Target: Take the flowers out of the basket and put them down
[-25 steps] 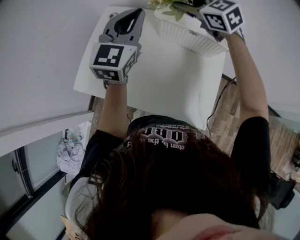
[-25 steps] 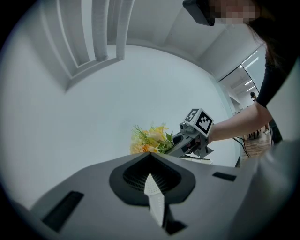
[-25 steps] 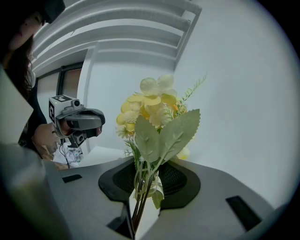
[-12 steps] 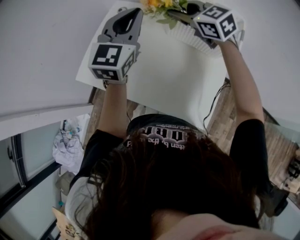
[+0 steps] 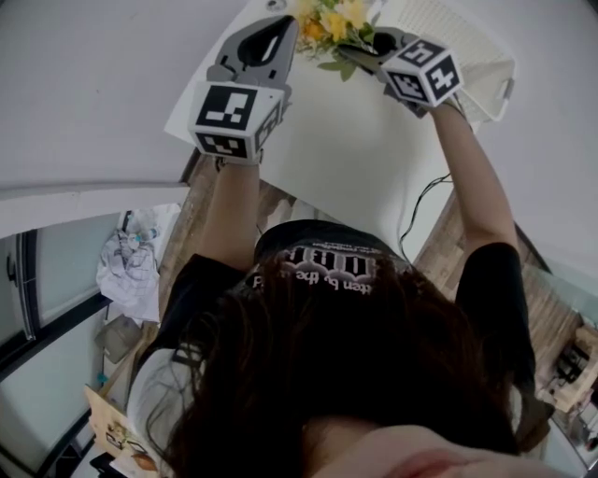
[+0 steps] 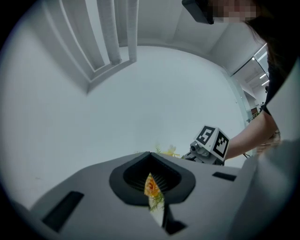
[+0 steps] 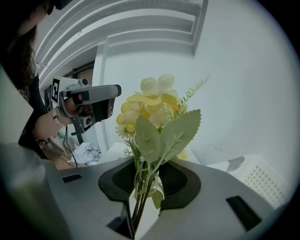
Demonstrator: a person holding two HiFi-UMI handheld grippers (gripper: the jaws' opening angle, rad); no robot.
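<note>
Shifted left since earlier: one bunch of flowers (image 5: 332, 19), now clear of the one white basket (image 5: 472, 56), at upper centre over the table (image 5: 346, 149). Grippers, two. Right gripper (image 5: 366, 49) clamps the stems; long axis follows its jaws, blooms toward upper left. Left gripper (image 5: 283, 23): jaws together, empty.

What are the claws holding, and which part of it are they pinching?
The right claw holds a bunch of yellow flowers, pinched low on the green stems. The left claw holds nothing.
</note>
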